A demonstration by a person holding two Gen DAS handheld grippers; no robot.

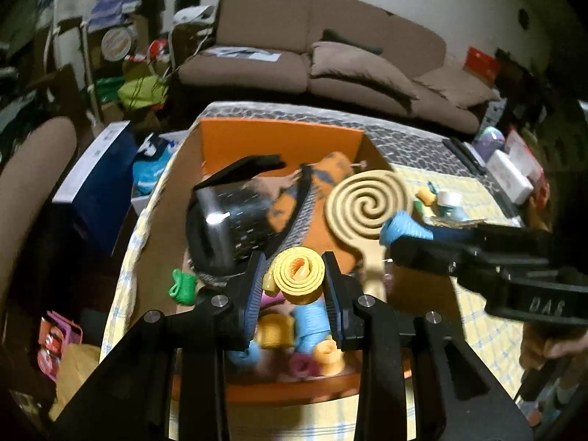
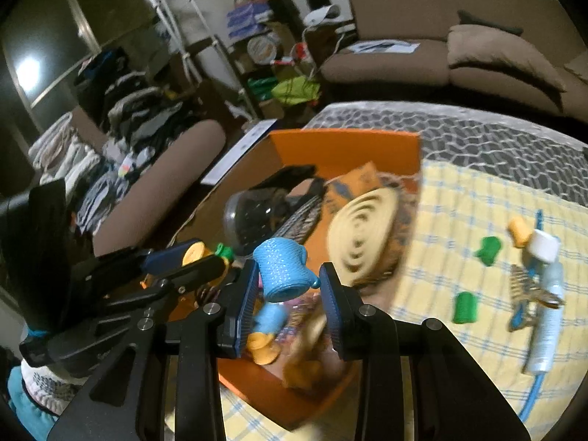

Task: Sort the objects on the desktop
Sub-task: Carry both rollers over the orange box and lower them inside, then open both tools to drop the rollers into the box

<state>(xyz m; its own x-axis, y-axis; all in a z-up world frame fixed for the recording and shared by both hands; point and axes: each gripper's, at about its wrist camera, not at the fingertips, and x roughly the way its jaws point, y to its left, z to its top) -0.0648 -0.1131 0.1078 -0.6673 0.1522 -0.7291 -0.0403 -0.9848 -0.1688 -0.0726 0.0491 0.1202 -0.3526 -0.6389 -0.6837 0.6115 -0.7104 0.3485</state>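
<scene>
The left gripper clamps a yellow roll and the right gripper a blue roll, both above the orange box (already crowded); lower each over a free gap among the rolls before letting go

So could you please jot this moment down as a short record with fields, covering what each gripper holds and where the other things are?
left gripper: shut on yellow roll, above the box
right gripper: shut on blue roll, above the box
orange box: open, on the table; holds a tan spiral paddle, a black container and small coloured rolls
checked cloth: two green rolls, an orange roll, a white-capped bottle
background: brown sofa
</scene>
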